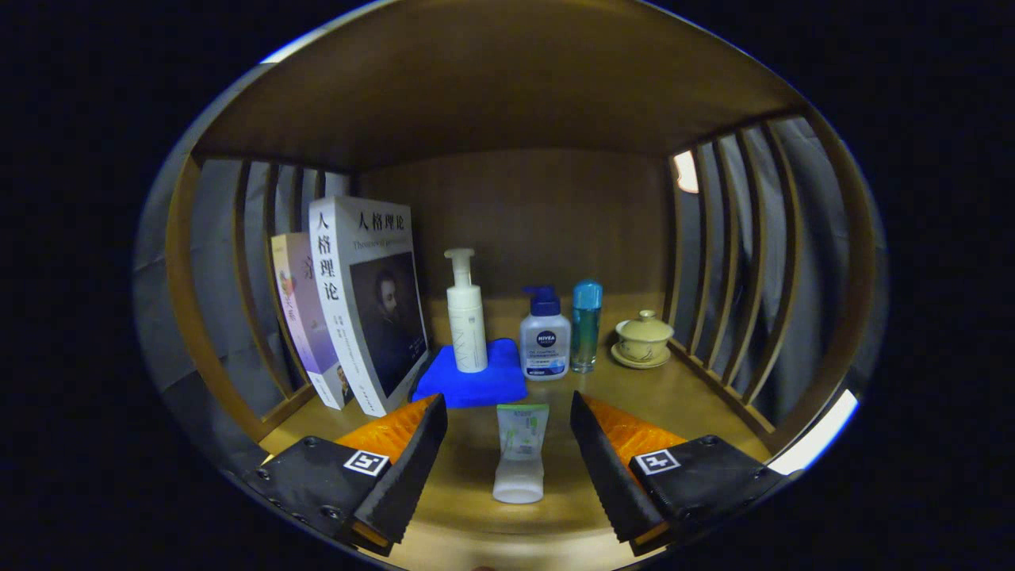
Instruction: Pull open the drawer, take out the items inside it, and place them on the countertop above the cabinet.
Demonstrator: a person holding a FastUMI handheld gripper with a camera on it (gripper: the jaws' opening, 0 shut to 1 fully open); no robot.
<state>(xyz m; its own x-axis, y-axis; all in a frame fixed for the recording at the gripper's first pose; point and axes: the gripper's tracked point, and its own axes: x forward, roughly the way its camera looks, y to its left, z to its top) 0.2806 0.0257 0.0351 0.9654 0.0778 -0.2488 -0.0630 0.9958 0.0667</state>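
My gripper [507,424] is open, its two black fingers [412,468] spread wide over a wooden countertop [682,396]. Between the fingers a small white tube [519,454] with a green label stands on its cap, and neither finger touches it. Just beyond the fingertips lies a blue folded cloth [473,381] with a tall white pump bottle [466,311] standing on it. To the right of the cloth stand a white pump bottle with a blue top [545,335] and a slim blue bottle [586,325].
Two books [365,301] lean upright at the left, against slatted wooden side rails [238,317]. A yellowish lidded cup on a saucer [643,339] sits at the right, near the other slatted side [737,293]. A wooden back panel [539,222] and shelf roof close the space.
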